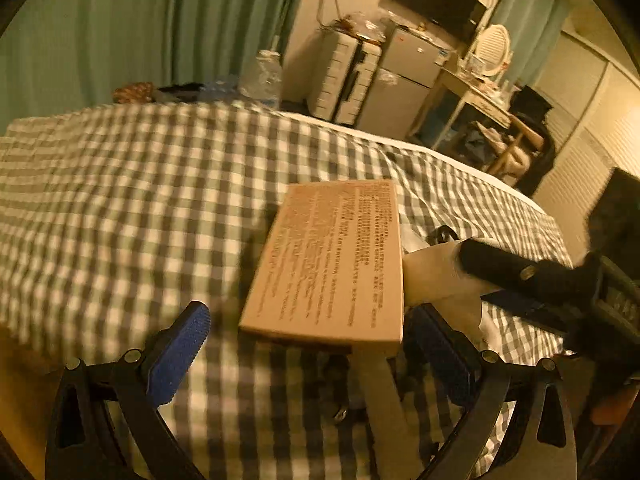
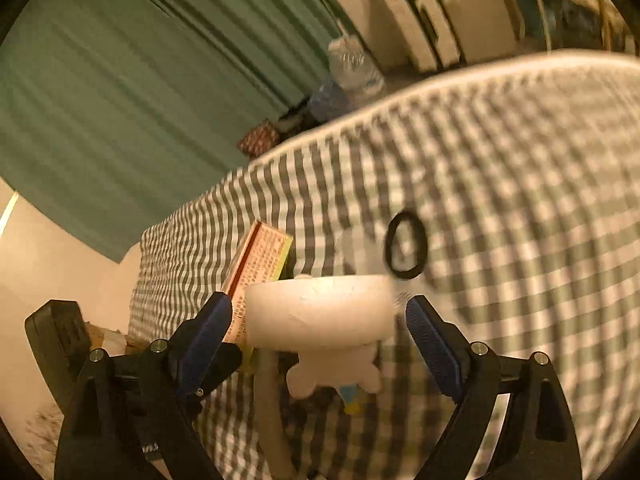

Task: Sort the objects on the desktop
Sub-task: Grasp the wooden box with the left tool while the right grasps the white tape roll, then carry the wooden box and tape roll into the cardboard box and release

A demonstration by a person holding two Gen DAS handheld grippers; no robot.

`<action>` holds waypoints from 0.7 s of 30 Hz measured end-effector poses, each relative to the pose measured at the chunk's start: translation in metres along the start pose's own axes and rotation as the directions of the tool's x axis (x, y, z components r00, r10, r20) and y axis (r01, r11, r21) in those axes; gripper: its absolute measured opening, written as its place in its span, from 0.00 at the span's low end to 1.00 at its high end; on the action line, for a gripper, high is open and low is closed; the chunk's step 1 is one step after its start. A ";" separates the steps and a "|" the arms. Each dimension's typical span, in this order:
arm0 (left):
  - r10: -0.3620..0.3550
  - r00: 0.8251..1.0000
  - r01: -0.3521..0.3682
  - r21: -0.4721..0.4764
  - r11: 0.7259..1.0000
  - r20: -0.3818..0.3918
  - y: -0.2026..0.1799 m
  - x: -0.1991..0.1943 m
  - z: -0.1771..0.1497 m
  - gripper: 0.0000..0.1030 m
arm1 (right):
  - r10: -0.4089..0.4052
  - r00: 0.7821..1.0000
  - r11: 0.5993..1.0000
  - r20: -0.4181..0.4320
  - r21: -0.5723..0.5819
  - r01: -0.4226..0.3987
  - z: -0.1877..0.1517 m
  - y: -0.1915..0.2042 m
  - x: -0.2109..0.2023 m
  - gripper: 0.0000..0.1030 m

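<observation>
Over a bed (image 1: 120,184) under a grey-and-white checked cover, I bring both sets of tongs down toward a small cluster of things to be sorted. My left tongs (image 1: 308,356) stand apart and hold nothing, with a flat printed carton (image 1: 332,260) lying between and just beyond their blue pads (image 1: 180,356). My right tongs (image 2: 320,336) are also spread wide and grip nothing; a white disc-shaped object (image 2: 320,312) sits in the gap, neither pad visibly touching it, with a pale figure-shaped piece (image 2: 336,372) just below it. A black hair tie (image 2: 406,246) lies on the cover just beyond the disc, and the carton rests right beside the disc. I judge the step in hand to be the approach before a first pick. The next move calls for squaring the right pads on the disc's sides, then closing without nudging the carton. Motion blur keeps finer details unclear.
</observation>
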State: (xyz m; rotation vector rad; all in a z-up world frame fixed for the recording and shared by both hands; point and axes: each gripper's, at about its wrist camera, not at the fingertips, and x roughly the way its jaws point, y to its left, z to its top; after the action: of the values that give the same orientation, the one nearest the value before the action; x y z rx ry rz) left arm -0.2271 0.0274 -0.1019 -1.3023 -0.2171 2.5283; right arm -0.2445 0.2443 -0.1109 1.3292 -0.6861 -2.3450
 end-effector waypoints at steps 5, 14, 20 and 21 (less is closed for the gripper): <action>0.014 1.000 -0.013 0.048 0.999 -0.022 -0.003 0.030 0.010 1.00 | -0.014 1.000 0.997 0.014 -0.076 0.015 -0.006 -0.004 -0.005 0.79; 0.002 1.000 0.000 0.087 0.996 -0.027 -0.011 0.025 0.013 0.78 | -0.096 0.989 0.989 0.109 -0.103 0.107 -0.024 -0.015 -0.069 0.79; 0.029 0.999 -0.034 0.149 0.988 0.034 -0.030 -0.032 -0.007 0.78 | -0.077 0.976 0.986 0.203 -0.132 0.105 -0.037 0.008 -0.122 0.79; 0.028 0.998 -0.035 0.150 0.988 0.051 -0.033 -0.046 -0.011 0.78 | -0.074 0.974 0.985 0.212 -0.139 0.105 -0.041 0.012 -0.130 0.79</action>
State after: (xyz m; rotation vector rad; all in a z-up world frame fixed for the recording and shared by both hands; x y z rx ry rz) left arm -0.1870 0.0441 -0.0642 -1.1959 -0.0143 2.5491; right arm -0.1439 0.2935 -0.0316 1.0843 -0.5051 -2.5762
